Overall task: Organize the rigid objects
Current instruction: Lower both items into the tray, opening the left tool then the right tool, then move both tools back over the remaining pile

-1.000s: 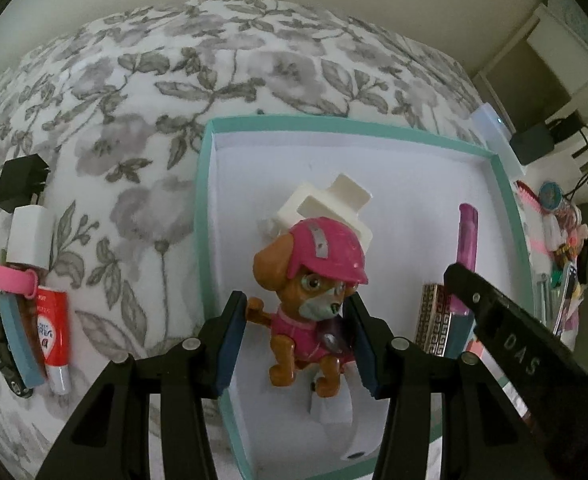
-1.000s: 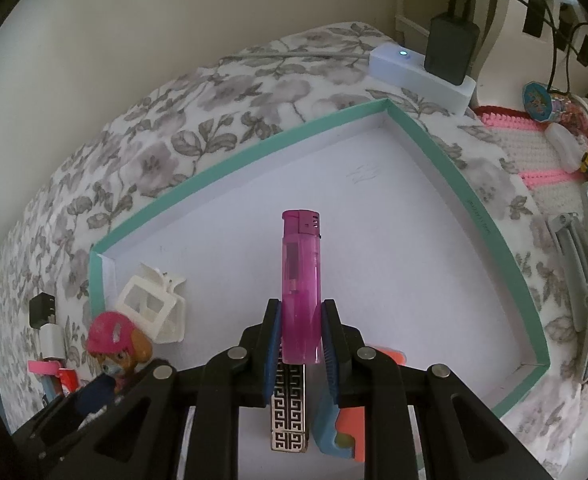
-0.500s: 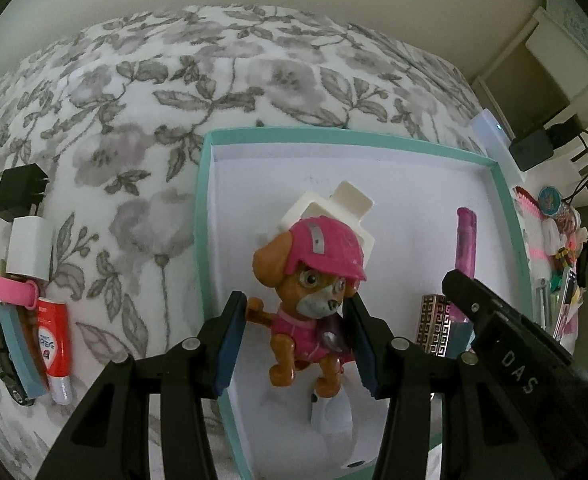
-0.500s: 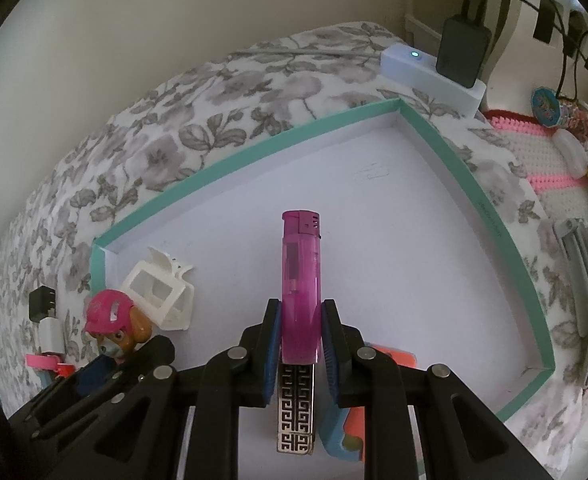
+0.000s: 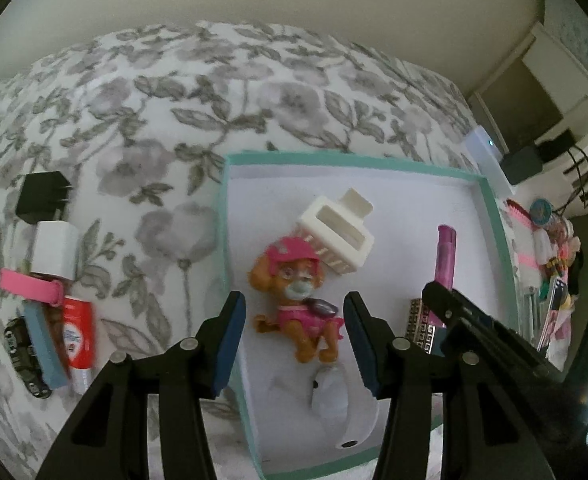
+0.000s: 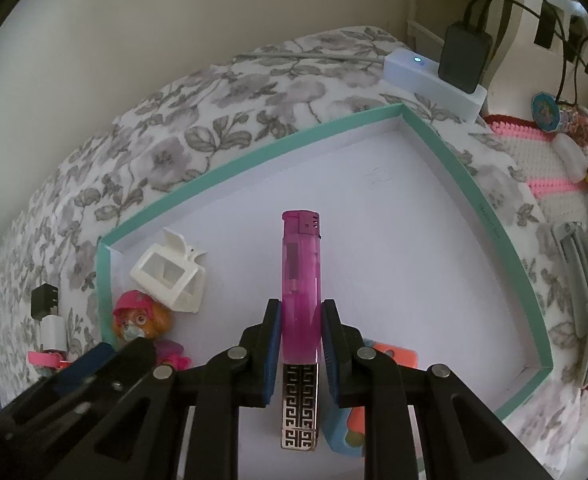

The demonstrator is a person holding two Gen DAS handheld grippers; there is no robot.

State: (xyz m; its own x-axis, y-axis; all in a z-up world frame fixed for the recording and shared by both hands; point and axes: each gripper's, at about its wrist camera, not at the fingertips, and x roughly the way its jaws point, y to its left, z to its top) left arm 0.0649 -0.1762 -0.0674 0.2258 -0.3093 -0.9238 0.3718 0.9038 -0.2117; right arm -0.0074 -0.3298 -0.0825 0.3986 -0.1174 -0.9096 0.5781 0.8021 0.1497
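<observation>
Jaws of the left hand-held gripper (image 5: 294, 332) stood released around the toy pup (image 5: 294, 300) sitting inside the teal-rimmed box (image 5: 489, 208), while the right hand-held gripper (image 6: 301, 340) clenched a pink lighter (image 6: 299, 272) above the box floor.

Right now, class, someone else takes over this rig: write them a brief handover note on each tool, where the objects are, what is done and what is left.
Left tool: open, its pads clear of the puppy figure lying in the teal-rimmed box.
Right tool: shut on the pink lighter, held over the box floor.
Done: in the box are the figure, white hair claw, patterned metal case and white band.
Left: set the lighter down; the black charger, white charger and red tube lie outside on the floral bedspread.
</observation>
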